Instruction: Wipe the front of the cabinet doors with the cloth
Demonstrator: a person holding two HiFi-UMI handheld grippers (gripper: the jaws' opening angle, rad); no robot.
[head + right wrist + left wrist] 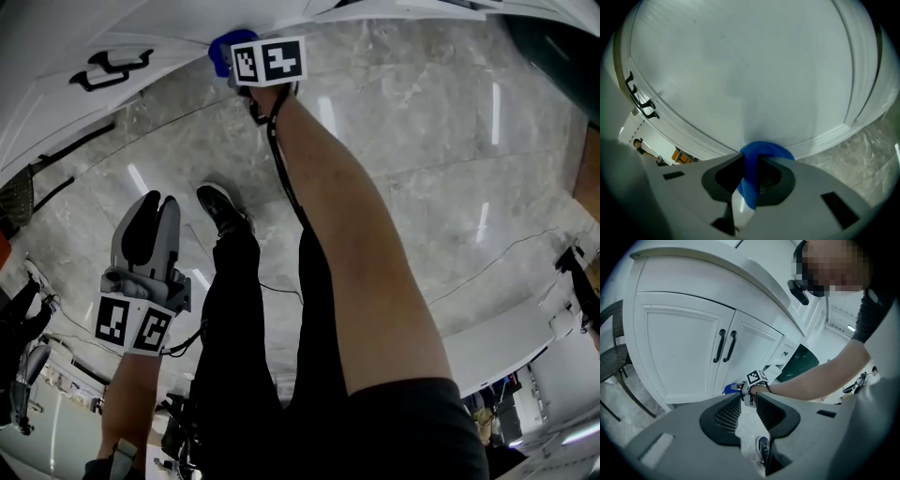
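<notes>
A blue cloth (761, 151) is pinched in my right gripper (751, 161) and pressed against the lower part of a white cabinet door (740, 70), just above its bottom moulding. In the head view the right gripper (234, 54) is at the top with the cloth (221, 49) beside its marker cube. From the left gripper view the cloth (731, 388) touches the right-hand door (750, 352) near its lower left corner, below the two black handles (725, 346). My left gripper (157, 200) hangs away from the cabinet over the floor, its jaws narrowly apart and holding nothing.
The floor (422, 169) is grey marble with a thin cable across it. The person's dark trouser leg and shoe (221, 207) stand between the grippers. A black mesh chair (611, 357) is left of the cabinet; drawers (787, 352) and a dark green object (802, 363) lie to its right.
</notes>
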